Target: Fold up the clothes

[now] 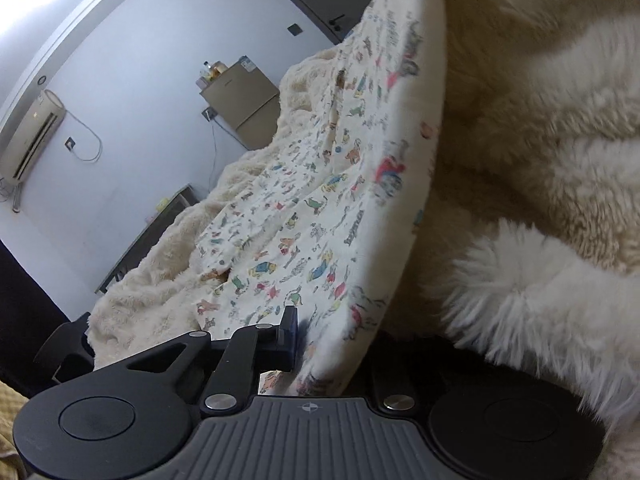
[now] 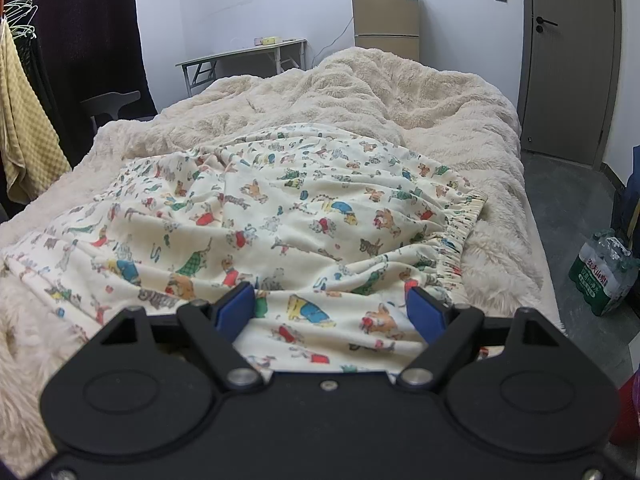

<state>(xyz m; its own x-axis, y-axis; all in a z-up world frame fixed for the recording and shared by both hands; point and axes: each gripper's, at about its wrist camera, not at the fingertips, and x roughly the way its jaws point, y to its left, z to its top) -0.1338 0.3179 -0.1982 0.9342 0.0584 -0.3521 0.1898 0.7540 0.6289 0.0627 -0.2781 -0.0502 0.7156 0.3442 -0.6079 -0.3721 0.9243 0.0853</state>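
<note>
While the cartoon-print pyjama trousers (image 2: 280, 216) lie spread on the fluffy cream blanket (image 2: 360, 92) covering the bed, we see our left tongs (image 1: 316, 340) nearly pressed together, pinching a raised fold of their fabric. Our right tongs (image 2: 332, 308) stand spread wide just over the trousers near the elastic waistband (image 2: 460, 232), blue pads (image 2: 234, 308) gripping nothing.

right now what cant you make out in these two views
- Left claw, left wrist view: its right finger is hidden behind the printed cloth, so the grip cannot be confirmed.
- Cloth's near edge, right wrist view: hidden under the right claw.
- Fridge label: too small to read.
</note>
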